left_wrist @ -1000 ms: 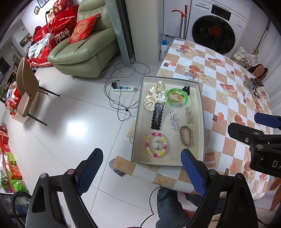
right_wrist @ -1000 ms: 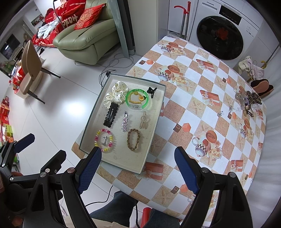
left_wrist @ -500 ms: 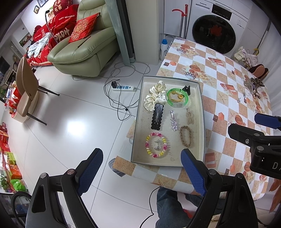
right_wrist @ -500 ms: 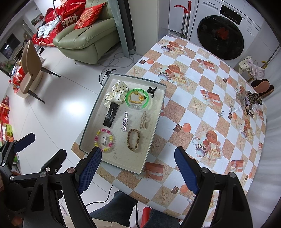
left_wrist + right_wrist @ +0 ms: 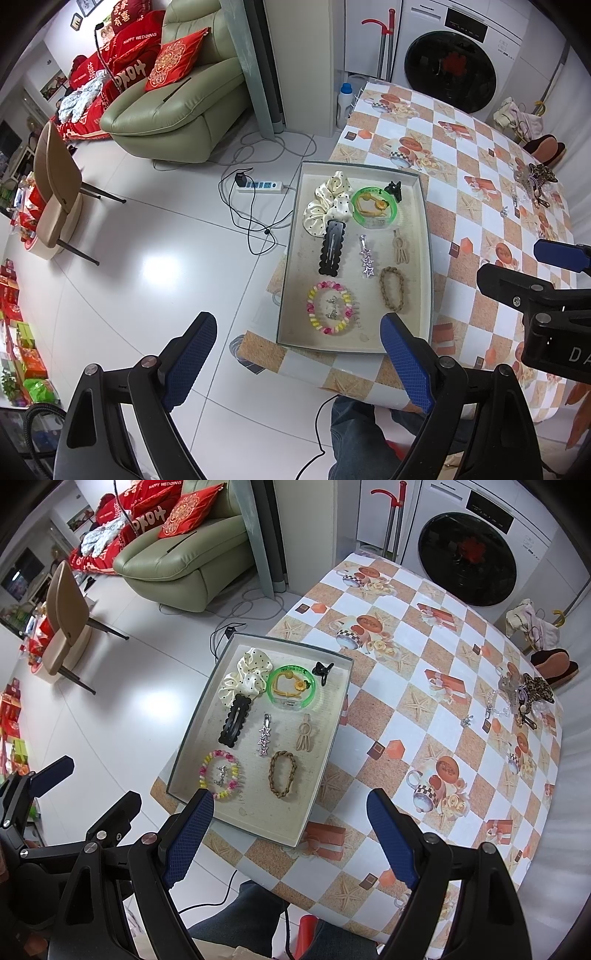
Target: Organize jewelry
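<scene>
Nothing had moved since before: both the left hand-held gripper (image 5: 298,345) and the right hand-held gripper (image 5: 290,824) hovered released, empty, above the jewelry tray (image 5: 328,744) on the counter (image 5: 424,709).

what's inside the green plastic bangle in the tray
Inside the green plastic bangle lies an orange hair tie with a small sunflower charm. Nothing covers it; the tray floor shows through.

Glossy white floor tiles (image 5: 147,258); a satiny cloth scrunchie (image 5: 327,206) — shiny beside the clear green plastic bangle (image 5: 373,206). The tablecloth (image 5: 424,709) looks smooth — wipe-clean plastic.
</scene>
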### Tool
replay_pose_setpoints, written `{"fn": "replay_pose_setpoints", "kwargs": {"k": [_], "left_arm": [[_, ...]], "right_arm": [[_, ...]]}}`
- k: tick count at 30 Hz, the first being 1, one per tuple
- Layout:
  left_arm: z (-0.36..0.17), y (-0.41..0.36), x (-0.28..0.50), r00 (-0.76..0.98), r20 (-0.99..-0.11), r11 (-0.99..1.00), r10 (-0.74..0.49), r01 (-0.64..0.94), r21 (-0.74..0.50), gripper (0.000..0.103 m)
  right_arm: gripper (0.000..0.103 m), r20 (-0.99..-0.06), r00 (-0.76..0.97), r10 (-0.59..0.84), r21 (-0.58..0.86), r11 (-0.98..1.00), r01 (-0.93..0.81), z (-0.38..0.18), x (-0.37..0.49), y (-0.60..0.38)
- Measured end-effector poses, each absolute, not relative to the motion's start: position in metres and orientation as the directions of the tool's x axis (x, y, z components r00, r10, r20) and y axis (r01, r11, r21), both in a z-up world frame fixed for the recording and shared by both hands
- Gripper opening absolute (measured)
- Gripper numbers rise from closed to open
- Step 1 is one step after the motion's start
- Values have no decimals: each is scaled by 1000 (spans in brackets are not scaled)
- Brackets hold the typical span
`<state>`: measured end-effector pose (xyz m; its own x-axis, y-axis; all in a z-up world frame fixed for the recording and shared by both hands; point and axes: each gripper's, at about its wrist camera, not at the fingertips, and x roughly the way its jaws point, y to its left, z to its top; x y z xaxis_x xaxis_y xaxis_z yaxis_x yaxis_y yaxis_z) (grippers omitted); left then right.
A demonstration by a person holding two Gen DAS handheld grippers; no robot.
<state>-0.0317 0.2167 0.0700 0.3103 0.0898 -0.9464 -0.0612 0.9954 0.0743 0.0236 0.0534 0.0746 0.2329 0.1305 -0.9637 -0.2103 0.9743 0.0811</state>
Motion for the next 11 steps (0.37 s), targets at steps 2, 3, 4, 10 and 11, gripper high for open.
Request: {"fn": "replay_pose_setpoints", "kwargs": {"k": [2, 3, 4, 10, 11], "left_arm": [[69, 218, -32, 308, -947, 995, 90, -63, 75, 93], [69, 218, -29, 307, -948, 995, 89, -62, 74, 93], [68, 219, -29, 309, -947, 995, 89, -62, 73, 93], [71, 218, -22, 325, -941, 995, 90, -57, 76, 93], [71, 218, -21, 324, -942, 995, 92, -57, 78, 93]], "right_arm": [[87, -964, 233, 131, 82, 974, -211, 74, 23, 54], [87, -964, 232, 130, 81, 974, -210, 74, 24, 54], [87, -964, 233, 131, 81, 974, -210, 74, 24, 54], [87, -964, 231, 132, 83, 974, -209, 74, 23, 54], [87, -964, 232, 132, 83, 974, -210, 75, 24, 54]]}}
